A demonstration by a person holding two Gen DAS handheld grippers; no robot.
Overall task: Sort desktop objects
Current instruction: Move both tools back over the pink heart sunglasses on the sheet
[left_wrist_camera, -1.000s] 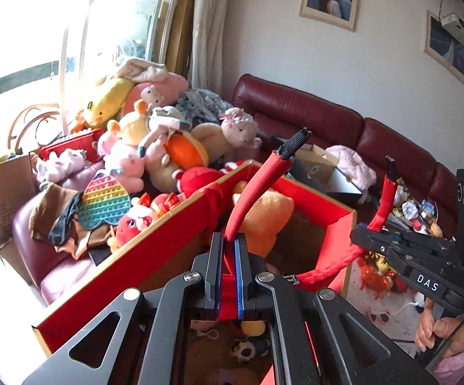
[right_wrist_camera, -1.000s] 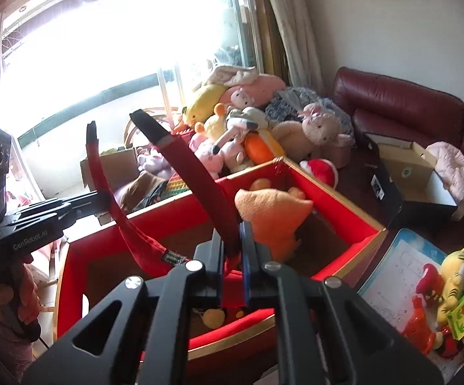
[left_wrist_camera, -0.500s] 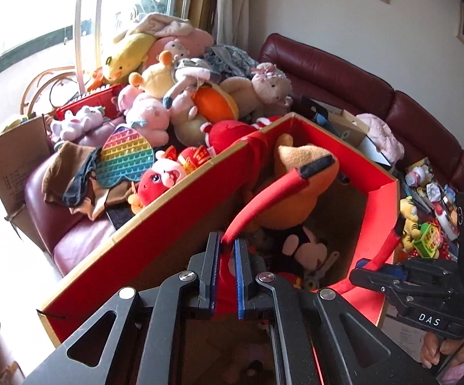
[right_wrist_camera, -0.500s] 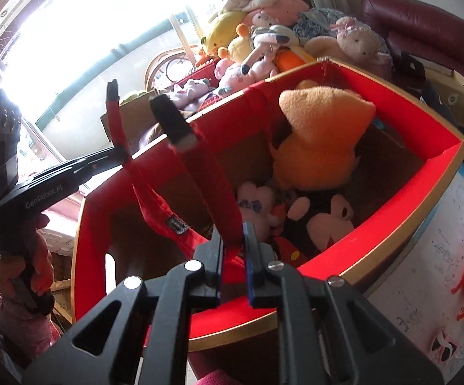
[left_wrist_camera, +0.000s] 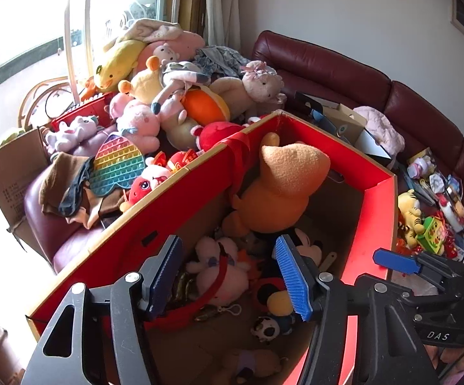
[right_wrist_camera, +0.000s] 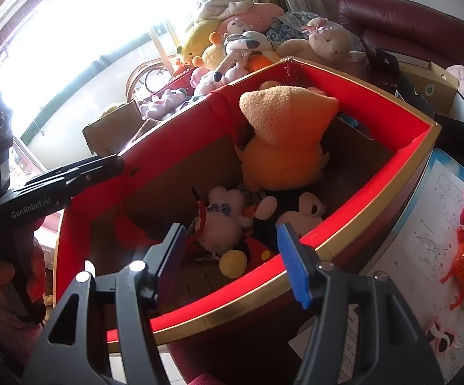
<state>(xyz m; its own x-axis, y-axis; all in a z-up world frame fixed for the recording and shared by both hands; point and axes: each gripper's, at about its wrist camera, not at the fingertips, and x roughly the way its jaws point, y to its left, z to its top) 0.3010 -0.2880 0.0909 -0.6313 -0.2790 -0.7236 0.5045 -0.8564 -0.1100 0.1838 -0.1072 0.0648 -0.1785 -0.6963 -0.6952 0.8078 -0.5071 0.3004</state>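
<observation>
The orange plush [left_wrist_camera: 280, 189] hides the far corner of the red box [left_wrist_camera: 174, 199]; its face is turned away. Below the left gripper [left_wrist_camera: 228, 276], a brown toy [left_wrist_camera: 251, 365] is cut by the frame's edge. The window [right_wrist_camera: 81, 25] is overexposed.

Both tools angle downward. The left hand-held gripper [left_wrist_camera: 230, 276] has its jaws opening, blue pads well apart, nothing pressed between them. The right hand-held gripper [right_wrist_camera: 232, 258] is likewise opening, its pads parted and bare. A hand [right_wrist_camera: 13, 276] grips the left tool's handle.
</observation>
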